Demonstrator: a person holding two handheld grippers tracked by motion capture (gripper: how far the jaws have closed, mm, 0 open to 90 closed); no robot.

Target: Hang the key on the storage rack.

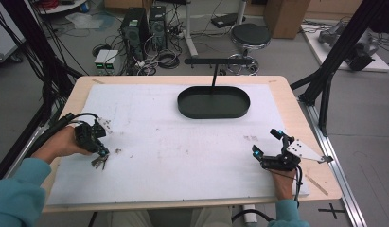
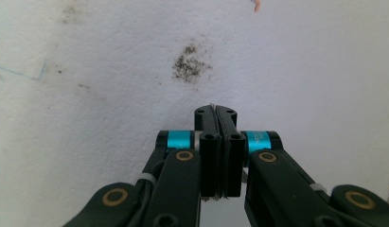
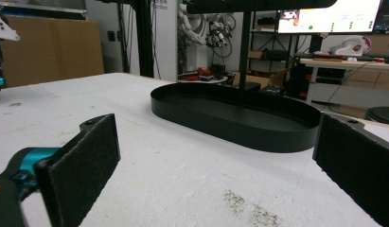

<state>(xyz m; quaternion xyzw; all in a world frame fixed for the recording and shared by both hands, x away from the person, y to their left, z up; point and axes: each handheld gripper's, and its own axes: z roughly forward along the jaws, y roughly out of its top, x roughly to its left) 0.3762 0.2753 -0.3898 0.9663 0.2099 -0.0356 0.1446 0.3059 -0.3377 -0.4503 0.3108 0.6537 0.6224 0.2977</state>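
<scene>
At the left edge of the counter (image 1: 305,106), the left tongs (image 1: 101,150) point down at the white mat (image 1: 182,156), their jaws pressed together on a bunch of keys (image 1: 99,162) that hangs just below the tips, touching the mat. A thin sliver of metal shows between the closed pads (image 2: 212,124). Farther right and well back, the black oval tray (image 1: 213,102) holds just its upright T-shaped stand (image 1: 218,61). The right tongs (image 1: 267,142) lie near the right edge, jaws wide, holding nothing.
</scene>
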